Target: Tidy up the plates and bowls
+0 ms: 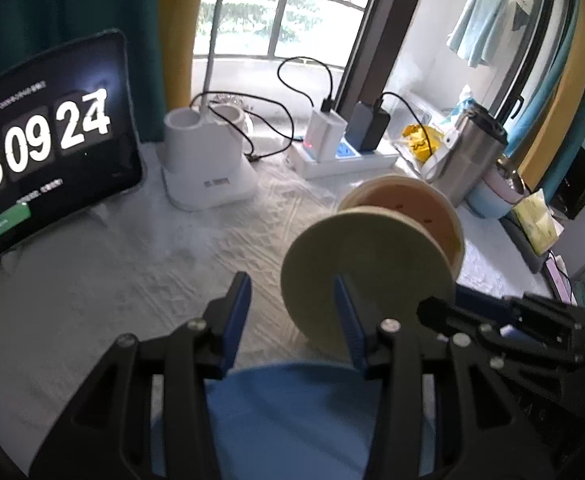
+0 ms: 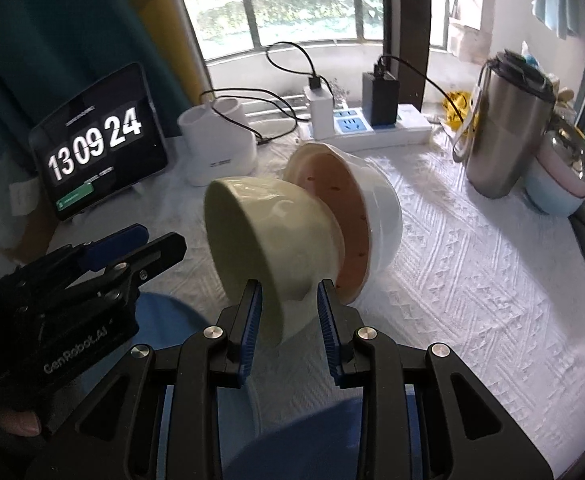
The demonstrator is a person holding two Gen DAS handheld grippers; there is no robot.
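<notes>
A pale green bowl (image 2: 276, 232) sits nested in a white bowl with a pink inside (image 2: 380, 208). Both are tipped on their sides above the white tablecloth (image 2: 472, 280). My right gripper (image 2: 290, 312) is shut on the green bowl's wall near its rim. In the left wrist view the green bowl (image 1: 364, 264) and the white bowl (image 1: 420, 208) hang just right of my left gripper (image 1: 292, 312). That gripper is open, with only cloth showing between its fingers. A blue plate (image 1: 292, 408) lies beneath both grippers, partly hidden by them.
A tablet with a clock (image 1: 48, 148) leans at the back left. A white holder (image 1: 204, 160) and a power strip with chargers (image 1: 344, 156) stand near the window. A steel tumbler (image 2: 508, 128) and pastel containers (image 2: 560, 184) stand at the right.
</notes>
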